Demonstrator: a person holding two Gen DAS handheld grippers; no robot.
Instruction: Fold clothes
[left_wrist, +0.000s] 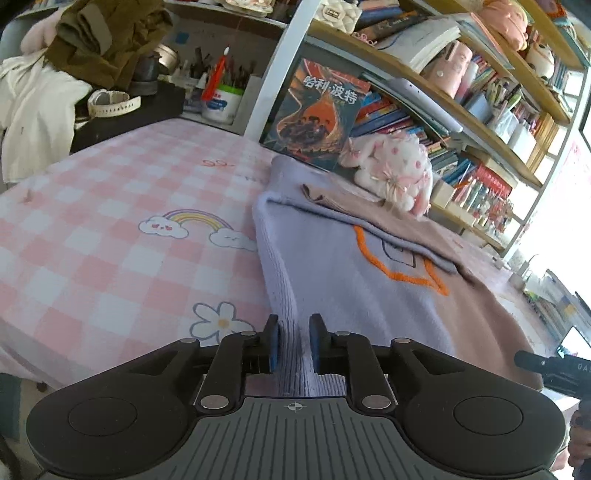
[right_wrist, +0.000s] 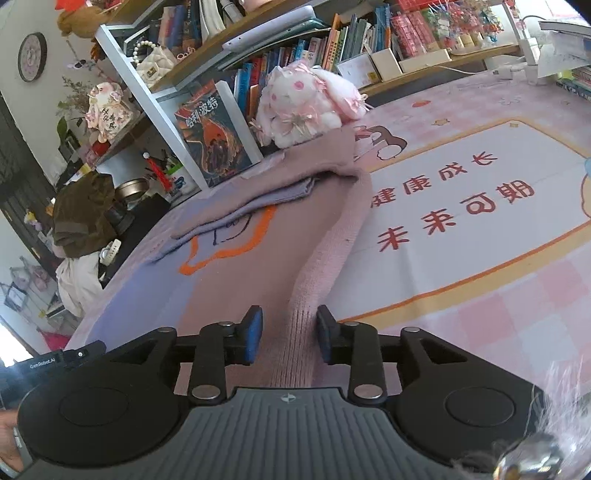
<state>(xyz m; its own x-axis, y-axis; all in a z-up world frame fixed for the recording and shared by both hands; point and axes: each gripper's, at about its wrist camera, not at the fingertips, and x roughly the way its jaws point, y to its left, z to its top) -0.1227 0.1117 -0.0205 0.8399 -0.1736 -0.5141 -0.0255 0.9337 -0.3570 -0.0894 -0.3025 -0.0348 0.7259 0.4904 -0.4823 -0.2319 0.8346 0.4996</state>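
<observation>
Left wrist view first: your left gripper (left_wrist: 293, 341) has its blue pads apart, straddling the ribbed lilac hem of the sweater (left_wrist: 354, 280), pads not yet pressed shut on it. That sweater lies flat on the pink checked tablecloth (left_wrist: 110, 236), lilac on this side, dusty pink on the other, with an orange stitched outline across the front and a sleeve already folded over the chest. Behind it a book (left_wrist: 314, 114) reads 哈利·波特, next to a plush bunny (left_wrist: 391, 166). Right wrist view now: your right gripper (right_wrist: 290, 334) is likewise parted around the pink ribbed hem corner, cloth running between the pads but no squeeze. Looks like you're at the bottom-hem step: next, close both sets of tongs firmly and together, then carry the hem up toward the collar, keeping it level. Readable here: "GenRobot.AI" on the other handle at lower left, and 未来可期 and 健康成长 upside down on the printed mat (right_wrist: 480, 192)
</observation>
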